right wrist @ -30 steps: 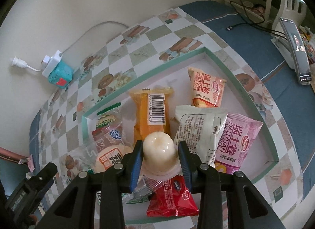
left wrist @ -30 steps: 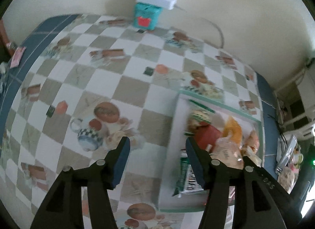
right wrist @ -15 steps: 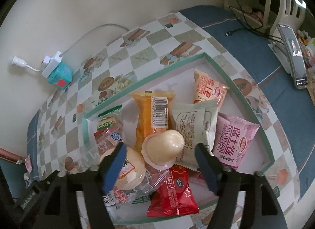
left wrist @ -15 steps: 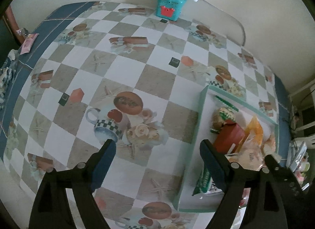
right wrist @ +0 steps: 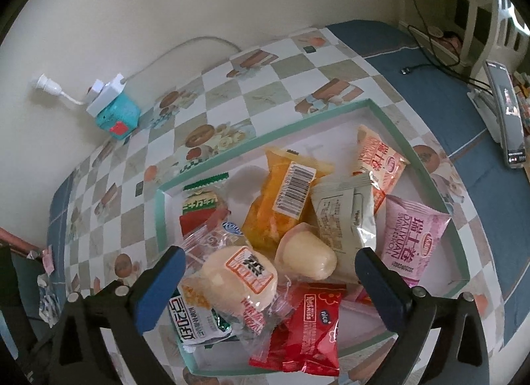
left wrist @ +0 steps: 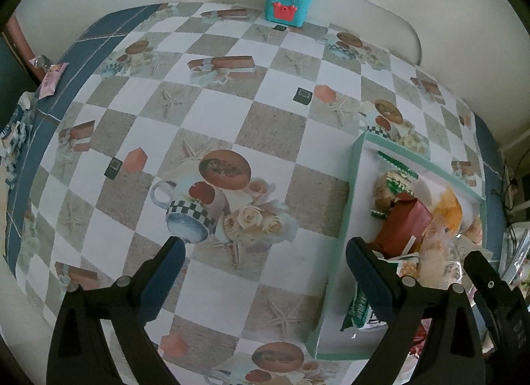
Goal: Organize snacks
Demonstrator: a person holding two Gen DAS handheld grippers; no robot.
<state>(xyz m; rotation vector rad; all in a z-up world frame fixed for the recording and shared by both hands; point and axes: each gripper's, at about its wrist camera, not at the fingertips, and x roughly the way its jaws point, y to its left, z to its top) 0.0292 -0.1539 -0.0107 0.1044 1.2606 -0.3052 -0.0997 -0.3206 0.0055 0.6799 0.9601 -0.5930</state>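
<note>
A shallow green-rimmed tray holds several wrapped snacks: a pale jelly cup lying on its side, an orange packet, a white packet, a pink packet, a red packet and a round bun. My right gripper is open and empty above the tray's near end, apart from the jelly cup. My left gripper is open and empty over the tablecloth, left of the tray.
A checkered printed tablecloth covers the table. A teal box with a white power adapter stands at the wall. A phone and cables lie on the blue cloth right of the tray. A small pink wrapper lies at the left edge.
My right gripper opened and let go of the jelly cup, which now lies tipped on the snacks. My left gripper opened wider and drew back from the tray.
</note>
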